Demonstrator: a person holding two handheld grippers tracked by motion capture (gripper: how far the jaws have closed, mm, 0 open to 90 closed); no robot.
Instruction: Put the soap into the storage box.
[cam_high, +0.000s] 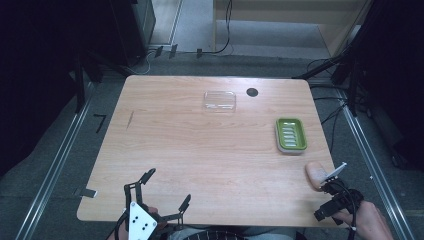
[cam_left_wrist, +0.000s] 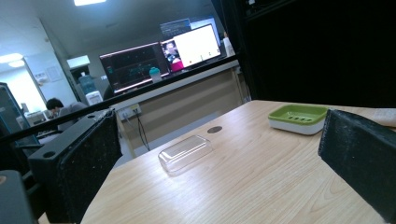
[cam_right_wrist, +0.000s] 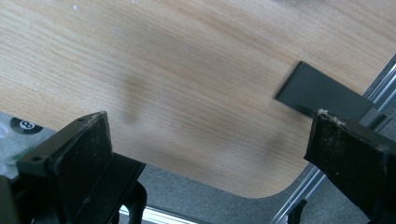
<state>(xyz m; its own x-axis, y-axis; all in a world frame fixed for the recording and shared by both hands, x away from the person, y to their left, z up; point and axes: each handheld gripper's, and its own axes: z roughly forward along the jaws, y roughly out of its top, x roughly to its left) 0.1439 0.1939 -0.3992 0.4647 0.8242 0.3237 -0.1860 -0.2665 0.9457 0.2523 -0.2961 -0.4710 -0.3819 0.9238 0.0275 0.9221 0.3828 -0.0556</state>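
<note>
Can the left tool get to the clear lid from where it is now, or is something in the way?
Probably yes. The left tool is open at the near edge, and bare table lies between it and the clear lid. The green soap dish sits well off to the side.

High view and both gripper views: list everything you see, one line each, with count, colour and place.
table: one, light wood, centre of the high view
clear lid: one, transparent, far middle of the table
soap dish: one, green over white, right side of the table
round hole cap: one, dark, far edge right of the lid
pale bar: one, pinkish beige, near right edge, by the right gripper
monitors: several, lit, on a counter beyond the table
left gripper: one, black, near edge at left, open
right gripper: one, black, near right corner, open
right hand: one, bottom right corner
</note>
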